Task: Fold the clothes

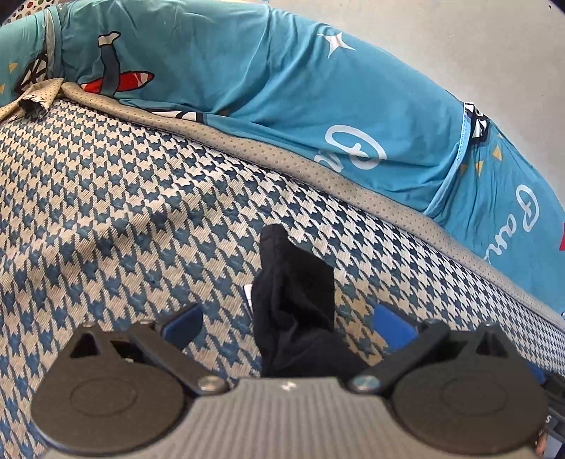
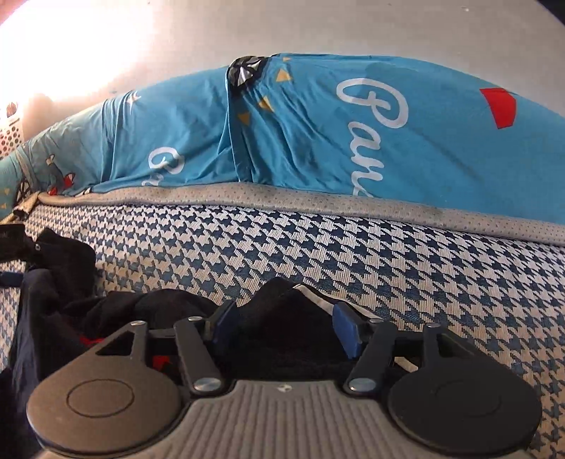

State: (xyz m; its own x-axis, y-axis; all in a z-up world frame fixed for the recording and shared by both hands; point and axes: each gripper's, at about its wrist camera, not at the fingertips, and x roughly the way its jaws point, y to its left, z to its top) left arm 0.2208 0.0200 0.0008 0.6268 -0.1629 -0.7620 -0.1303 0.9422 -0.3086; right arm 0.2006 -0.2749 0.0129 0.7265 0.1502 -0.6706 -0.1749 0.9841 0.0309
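A black garment (image 1: 295, 300) lies bunched on the blue-and-white houndstooth mattress (image 1: 106, 212), one fold standing up in a peak. My left gripper (image 1: 287, 326) is open wide around that peak, and neither blue pad touches the cloth. In the right wrist view the same black garment (image 2: 282, 317), with a white-striped edge, fills the gap of my right gripper (image 2: 286, 328). Its blue pads (image 2: 348, 332) stand apart beside the cloth without pinching it. More black cloth (image 2: 70, 275) with a red patch trails off to the left.
A grey dotted trim (image 2: 282, 201) borders the mattress. Behind it lies a teal sheet (image 2: 317, 141) printed with white script and cartoon figures, against a pale wall (image 2: 317, 24). Bright glare (image 2: 53, 53) washes out the upper left of the right wrist view.
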